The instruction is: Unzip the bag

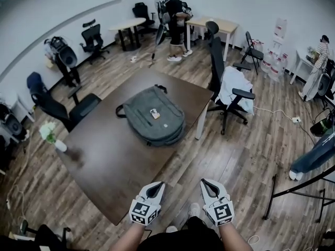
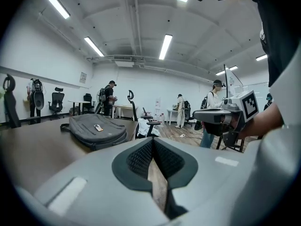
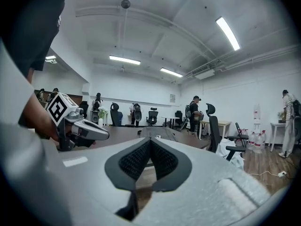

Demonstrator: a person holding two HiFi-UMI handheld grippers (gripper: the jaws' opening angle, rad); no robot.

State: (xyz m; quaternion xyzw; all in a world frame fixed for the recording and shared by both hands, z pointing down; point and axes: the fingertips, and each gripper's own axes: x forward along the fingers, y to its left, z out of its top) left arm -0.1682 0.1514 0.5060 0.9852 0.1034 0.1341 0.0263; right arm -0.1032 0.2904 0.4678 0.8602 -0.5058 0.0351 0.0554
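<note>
The grey bag (image 1: 152,115) lies flat on the far half of the dark tabletop (image 1: 102,163), closer to its far right corner than to any other. Its zips look closed, though from the head view they are too small to be sure. A small light tag (image 1: 155,114) sits on top of the bag, and a carry loop points toward the far edge.

Both tongs are held low at the near corner of the tabletop, well apart from the bag. The left tongs (image 1: 156,185) hang just beside the near right edge. The right tongs (image 1: 209,183) are further out, over the wooden floor (image 1: 246,156). They sit side by side and point toward the bag.

In the left gripper view the left tongs (image 2: 153,142) are closed, pads together at the tips with nothing between them, and the bag (image 2: 94,128) shows beyond them on the tabletop. In the right gripper view the right tongs (image 3: 150,141) are closed and empty in the same way.

A small white vase (image 1: 59,145) with pale flowers stands at the left corner of the tabletop. An office chair (image 1: 222,75) draped with a white cloth stands by the right edge. A person (image 1: 175,20) stands at the far end of the room.
</note>
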